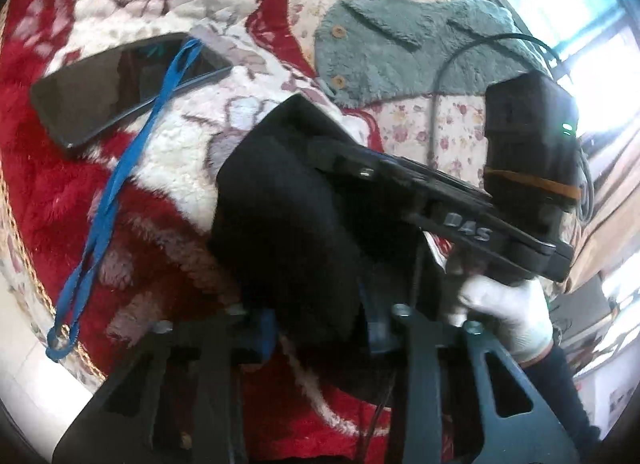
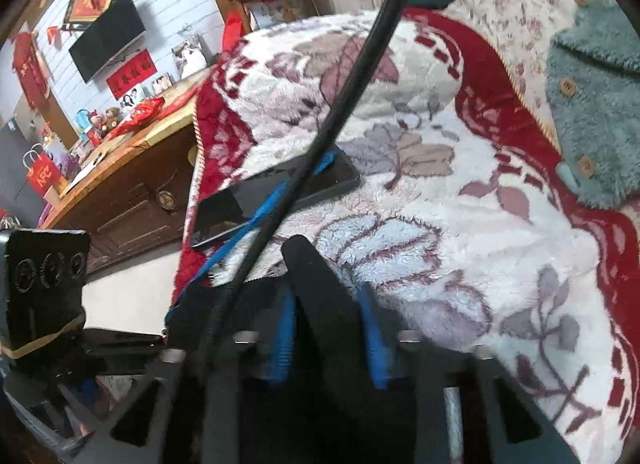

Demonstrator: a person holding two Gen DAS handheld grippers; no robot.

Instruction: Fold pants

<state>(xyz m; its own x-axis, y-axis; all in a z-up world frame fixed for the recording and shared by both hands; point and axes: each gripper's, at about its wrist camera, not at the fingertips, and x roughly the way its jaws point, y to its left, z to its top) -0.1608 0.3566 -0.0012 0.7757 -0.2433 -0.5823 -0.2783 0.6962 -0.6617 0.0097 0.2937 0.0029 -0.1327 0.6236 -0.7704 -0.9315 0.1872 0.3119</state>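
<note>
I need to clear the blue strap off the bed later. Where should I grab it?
Grip the blue strap along its free middle run on the blanket, coming straight down from above. Its upper end lies across the phone, and the bottom loop hangs at the bed edge, so mid-length is probably cleanest.

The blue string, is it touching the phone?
Touching. In the left wrist view the blue string lies straight across the dark screen of the phone, resting on it with no gap.

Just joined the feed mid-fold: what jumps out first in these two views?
The folded black pants, pinched in both the left claw and right claw, fill the near foreground. Beneath them spreads a plush red-and-white floral blanket, with a dark glossy phone under a blue cord to the left.
</note>
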